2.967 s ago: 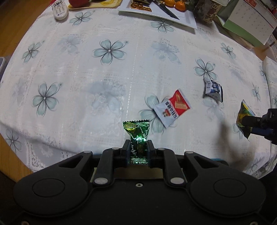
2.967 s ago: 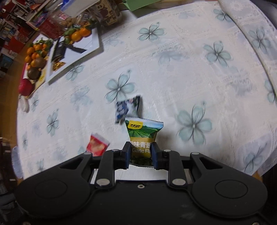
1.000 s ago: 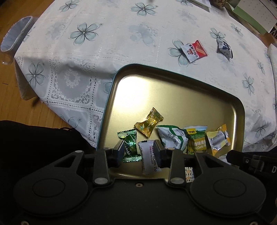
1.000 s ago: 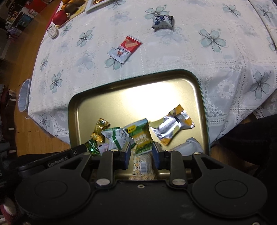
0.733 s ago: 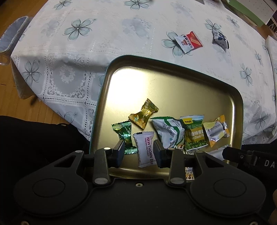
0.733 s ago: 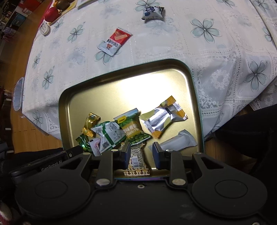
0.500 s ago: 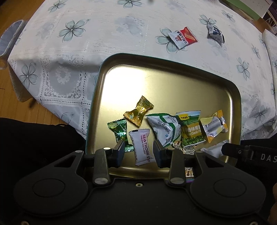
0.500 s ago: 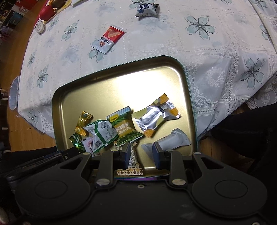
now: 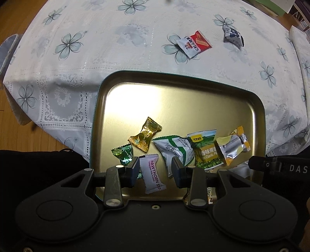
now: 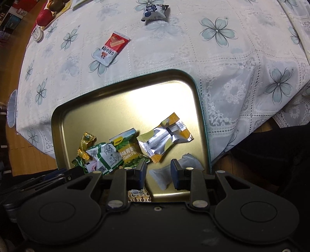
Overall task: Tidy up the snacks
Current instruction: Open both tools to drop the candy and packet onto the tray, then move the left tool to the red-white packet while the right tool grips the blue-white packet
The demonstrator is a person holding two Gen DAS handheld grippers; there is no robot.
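Observation:
A gold metal tray (image 9: 174,104) (image 10: 124,108) sits below the table edge and holds several wrapped snacks. My left gripper (image 9: 156,171) is open and empty above the tray, over a white hawthorn packet (image 9: 153,176), with a green candy (image 9: 124,154) beside its left finger. My right gripper (image 10: 158,172) is open and empty above the tray, over a plain white packet (image 10: 164,175). A green garlic-pea packet (image 9: 206,150) (image 10: 127,149) lies in the tray. A red-and-white snack packet (image 9: 193,43) (image 10: 111,48) and a blue-and-white packet (image 9: 232,35) (image 10: 155,10) lie on the floral tablecloth.
The tray also holds a gold candy (image 9: 145,133), a green-and-white packet (image 9: 174,151) and a silver-and-yellow packet (image 10: 166,135). The white floral tablecloth (image 9: 96,48) hangs over the table edge. Fruit (image 10: 44,14) lies at the far left. Wooden floor (image 9: 11,116) shows on the left.
Both grippers carried their snacks from the table to the tray and opened; the green candy and the garlic-pea packet now lie in the tray. In the last second both grippers rose slightly.

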